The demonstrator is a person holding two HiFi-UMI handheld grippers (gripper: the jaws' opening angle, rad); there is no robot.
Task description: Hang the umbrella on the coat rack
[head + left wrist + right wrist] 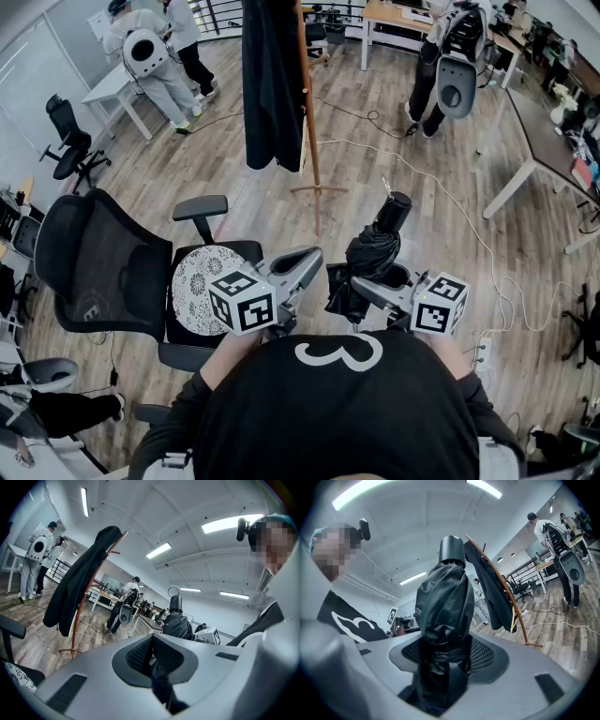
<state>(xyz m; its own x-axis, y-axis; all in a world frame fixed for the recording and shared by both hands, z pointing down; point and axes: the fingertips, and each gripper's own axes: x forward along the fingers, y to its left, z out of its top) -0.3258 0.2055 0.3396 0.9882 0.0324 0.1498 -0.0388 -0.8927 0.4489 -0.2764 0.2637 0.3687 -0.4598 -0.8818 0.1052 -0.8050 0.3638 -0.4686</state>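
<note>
Umbrella (pixel 440 602) folded, upright, handle up, clamped btwn right gripper (pixel 443 656) jaws. Left gripper (pixel 151 644) just beside it, jaws together, nothing in them afaict. Rack (pixel 310 122) w/ coat (pixel 270 84) well ahead of both. So pickup's done imo, carrying over + hooking it on still to do.

The person is holding both grippers out before the chest, side by side and nearly level, the left gripper (pixel 151 643) keeping its jaws pressed together while the right gripper (pixel 443 654) is clamping widely around the umbrella (pixel 440 597).
</note>
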